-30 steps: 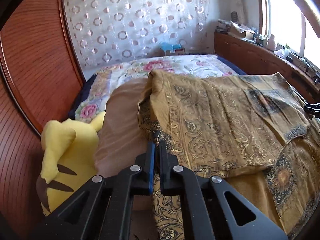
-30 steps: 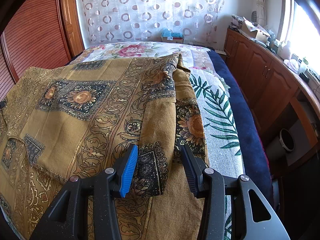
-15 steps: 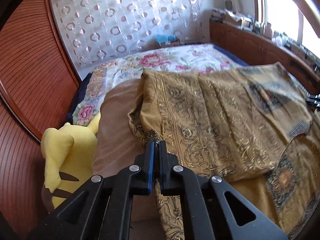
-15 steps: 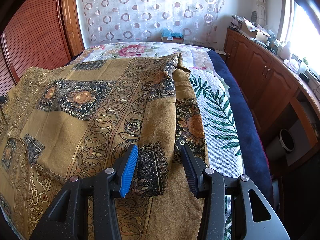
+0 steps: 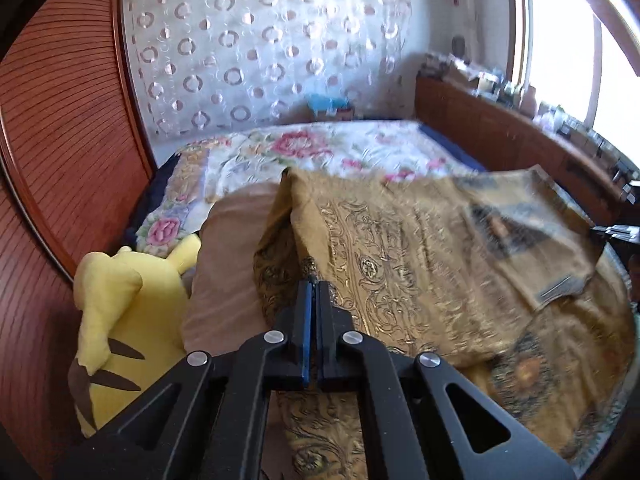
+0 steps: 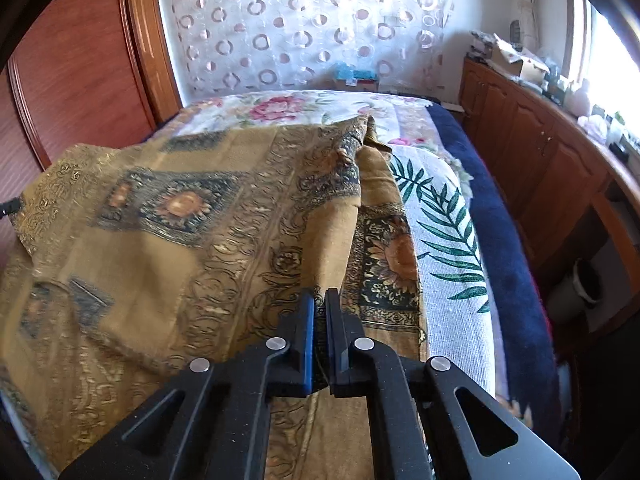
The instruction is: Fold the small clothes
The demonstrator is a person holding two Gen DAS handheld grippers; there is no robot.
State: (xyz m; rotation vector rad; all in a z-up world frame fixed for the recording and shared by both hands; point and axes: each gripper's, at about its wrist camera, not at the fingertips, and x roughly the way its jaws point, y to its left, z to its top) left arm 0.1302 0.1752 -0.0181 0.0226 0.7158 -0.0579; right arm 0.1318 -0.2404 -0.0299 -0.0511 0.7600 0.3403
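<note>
Right claw point(image 6: 318, 300) has just closed on the ochre garment point(image 6: 200, 248) at lower centre; left claw point(image 5: 314, 286) pinched shut on its opposite edge — garment spread over the bed point(image 5: 320, 152). Risk — thin cloth slipping under uneven pull.

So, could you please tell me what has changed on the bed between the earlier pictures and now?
The right hand-held gripper has just closed its jaws on the near edge of the golden patterned garment, which earlier lay between its open fingers. The left hand-held gripper stays clamped on the opposite edge and has lifted it slightly. The yellow plush toy and floral bedspread have not moved.
</note>
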